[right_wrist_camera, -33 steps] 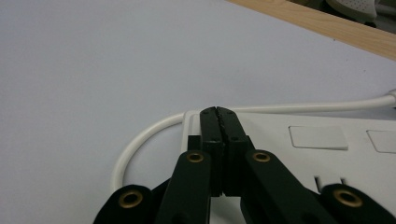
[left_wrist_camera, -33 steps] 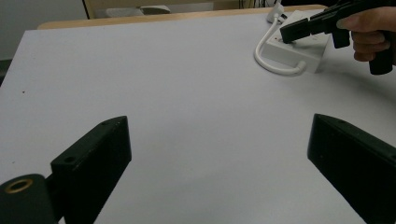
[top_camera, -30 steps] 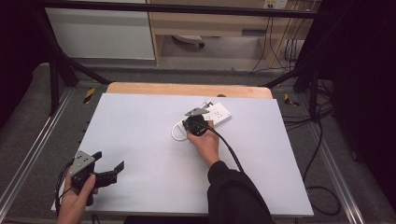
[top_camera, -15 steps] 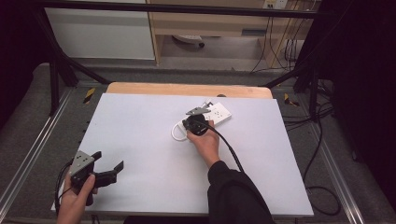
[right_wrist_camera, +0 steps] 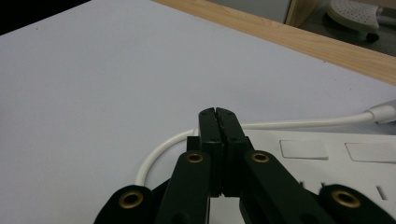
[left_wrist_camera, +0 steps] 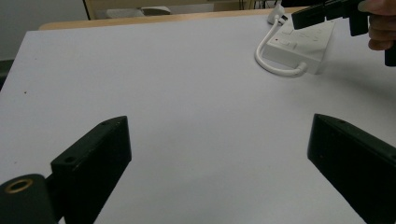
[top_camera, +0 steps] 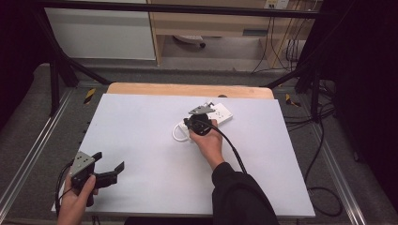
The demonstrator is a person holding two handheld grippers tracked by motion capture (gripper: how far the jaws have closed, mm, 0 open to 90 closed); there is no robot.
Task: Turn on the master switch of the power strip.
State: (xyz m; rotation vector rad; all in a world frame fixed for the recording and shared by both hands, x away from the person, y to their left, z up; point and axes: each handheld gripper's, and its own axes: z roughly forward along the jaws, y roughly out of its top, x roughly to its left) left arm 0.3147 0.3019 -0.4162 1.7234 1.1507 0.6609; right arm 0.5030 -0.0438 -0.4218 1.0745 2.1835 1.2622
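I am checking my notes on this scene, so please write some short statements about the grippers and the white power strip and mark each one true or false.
1. The right gripper has its jaws closed together. True.
2. The left gripper is closed on the white cable. False: its jaws stand wide apart over bare table, holding nothing.
3. The power strip lies near the far, wooden edge of the table. True.
4. The white cable is stretched straight across the table. False: it bends in a loop beside the power strip.
5. The left gripper rests on top of the power strip. False: it is at the near left corner, far from it.
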